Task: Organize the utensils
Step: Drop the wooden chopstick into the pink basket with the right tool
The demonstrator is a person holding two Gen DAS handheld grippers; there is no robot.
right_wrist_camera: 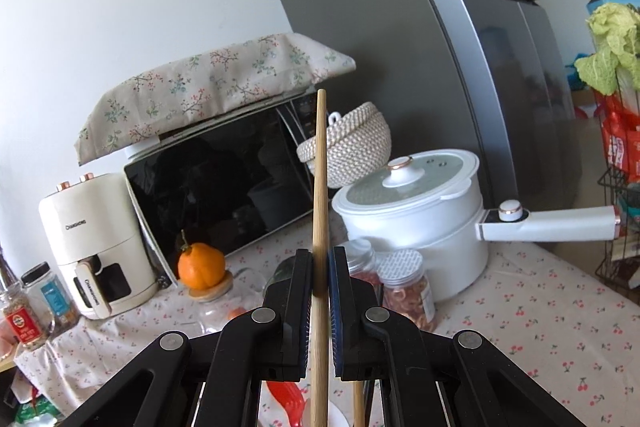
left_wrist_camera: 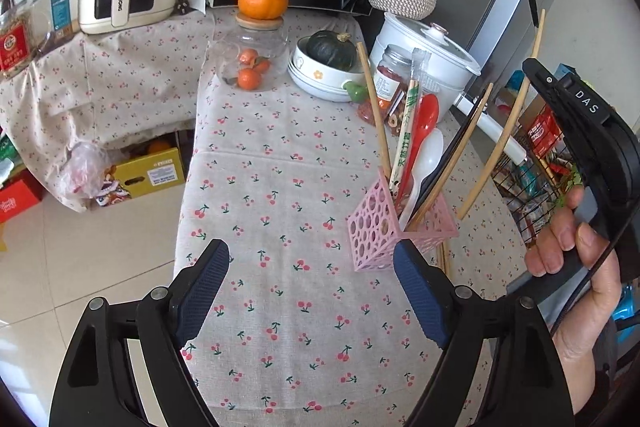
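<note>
Left claw: my left gripper (left_wrist_camera: 310, 293) is hanging wide open over the cherry-print tablecloth (left_wrist_camera: 280, 187), with nothing between its blue pads.

Right claw: my right gripper (right_wrist_camera: 320, 281) is clamping shut on a wooden chopstick (right_wrist_camera: 320, 187), which is standing nearly upright through the jaws, tip up, the lower end running out below the frame.

Holder: the pink basket (left_wrist_camera: 378, 231) is sitting on the cloth just ahead of my left claw's right pad, already holding a red spoon (left_wrist_camera: 424, 123), a white spoon (left_wrist_camera: 430, 157), a wrapped pair of chopsticks (left_wrist_camera: 406, 135) and some loose sticks leaning outward.

Stragglers: something thin and wooden is lying flat on the cloth beside the basket (I cannot tell what exactly).

Risk, slipping: I am pinching a round stick between flat pads, so a quick swing could be letting it pivot or slide out.

Risk, tipping: the basket looks light and top-heavy; poking my stick in at a slant, or nudging the leaning sticks, could be toppling it.

Risk, neighbours: jars (right_wrist_camera: 408, 291) and a white pot (right_wrist_camera: 412, 219) are crowding close behind, so a wide sweep could be knocking them.
</note>
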